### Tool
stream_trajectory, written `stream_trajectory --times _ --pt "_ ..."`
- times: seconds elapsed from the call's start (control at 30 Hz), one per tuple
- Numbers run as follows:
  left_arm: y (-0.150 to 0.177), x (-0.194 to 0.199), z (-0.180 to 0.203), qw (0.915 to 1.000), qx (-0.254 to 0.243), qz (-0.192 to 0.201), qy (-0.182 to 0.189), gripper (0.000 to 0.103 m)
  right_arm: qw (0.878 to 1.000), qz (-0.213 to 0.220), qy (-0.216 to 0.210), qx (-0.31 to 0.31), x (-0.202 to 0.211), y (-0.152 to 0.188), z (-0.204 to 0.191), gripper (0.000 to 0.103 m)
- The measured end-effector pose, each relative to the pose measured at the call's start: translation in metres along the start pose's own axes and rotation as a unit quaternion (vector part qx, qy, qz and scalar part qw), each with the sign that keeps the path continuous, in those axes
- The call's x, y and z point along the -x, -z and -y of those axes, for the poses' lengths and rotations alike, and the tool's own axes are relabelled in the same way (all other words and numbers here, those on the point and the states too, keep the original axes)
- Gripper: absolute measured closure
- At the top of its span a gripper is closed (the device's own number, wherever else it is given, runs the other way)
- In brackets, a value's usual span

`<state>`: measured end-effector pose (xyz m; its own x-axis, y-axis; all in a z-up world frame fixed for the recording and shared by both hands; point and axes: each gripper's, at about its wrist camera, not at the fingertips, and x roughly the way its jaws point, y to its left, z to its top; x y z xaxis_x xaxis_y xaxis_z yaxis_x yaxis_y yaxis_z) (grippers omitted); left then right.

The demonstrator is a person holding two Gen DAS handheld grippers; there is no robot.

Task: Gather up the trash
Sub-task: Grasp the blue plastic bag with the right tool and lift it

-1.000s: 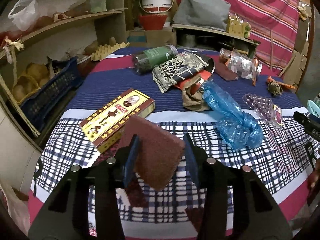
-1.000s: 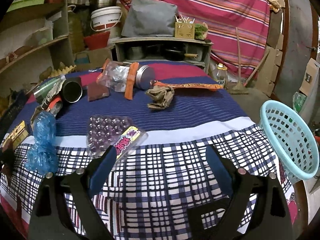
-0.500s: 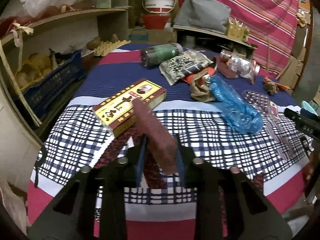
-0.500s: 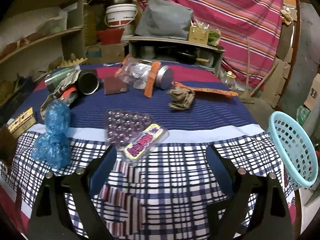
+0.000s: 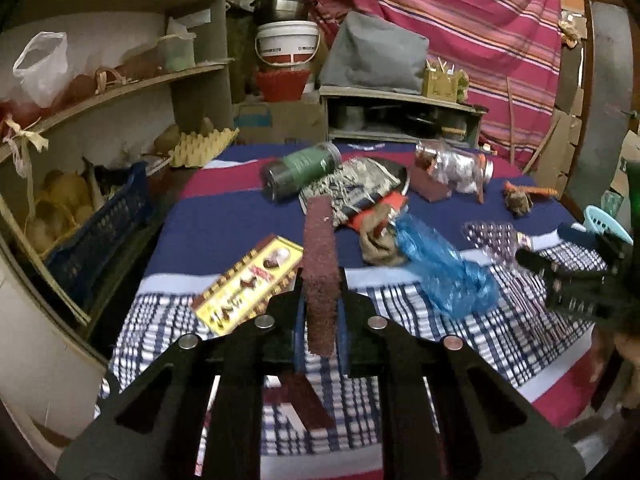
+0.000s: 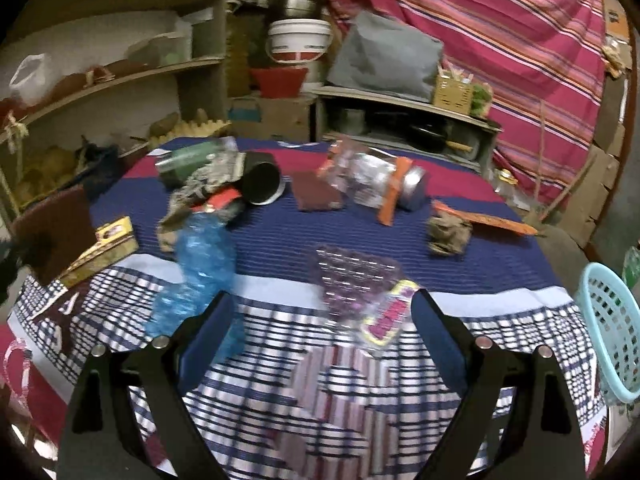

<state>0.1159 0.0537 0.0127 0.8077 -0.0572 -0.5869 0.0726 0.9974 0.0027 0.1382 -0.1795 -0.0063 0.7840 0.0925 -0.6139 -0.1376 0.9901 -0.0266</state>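
Left gripper (image 5: 320,320) clamps maroon scouring pad (image 5: 319,268); right gripper (image 6: 320,344) spread wide; labels illegible

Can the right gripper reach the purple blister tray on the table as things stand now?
Probably yes: the right gripper is open and empty, and the purple blister tray lies just ahead between its fingers, with nothing on top of it.
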Motion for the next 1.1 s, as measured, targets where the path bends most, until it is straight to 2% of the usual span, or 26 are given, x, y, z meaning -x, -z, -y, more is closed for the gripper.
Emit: stream_trajectory --times 0.27,0.43,0.5,0.57,0.67,0.83,1.1 --pt "-0.008 -0.017 -0.029 0.9992 0.039 -0.002 -0.002 0.091 0.999 -0.026 -0.028 0.010 -0.017 0.002 -0.028 0.014" --pt "-0.008 -0.025 -0.040 0.9986 0.053 -0.003 -0.005 0.091 0.997 -0.059 -0.037 0.021 -0.036 0.007 -0.039 0.016" --pt "-0.008 -0.028 -0.039 0.9987 0.050 -0.005 -0.006 0.091 0.996 -0.073 -0.045 0.029 -0.042 0.011 -0.043 0.025" --pt "-0.008 -0.030 -0.038 0.9988 0.047 -0.006 -0.008 0.091 0.993 -0.091 -0.067 0.026 -0.048 0.015 -0.043 0.050" --pt "-0.007 -0.031 -0.035 0.9989 0.047 -0.008 -0.007 0.091 0.991 -0.095 -0.097 0.012 -0.047 0.016 -0.039 0.068" --pt "-0.011 -0.026 -0.022 0.9992 0.039 -0.004 -0.010 0.091 0.993 -0.077 -0.091 -0.001 -0.033 0.008 -0.022 0.074" --pt "-0.026 -0.010 0.017 0.9995 0.025 0.017 0.002 0.091 0.997 -0.037 -0.061 -0.023 0.003 -0.009 0.040 0.074"
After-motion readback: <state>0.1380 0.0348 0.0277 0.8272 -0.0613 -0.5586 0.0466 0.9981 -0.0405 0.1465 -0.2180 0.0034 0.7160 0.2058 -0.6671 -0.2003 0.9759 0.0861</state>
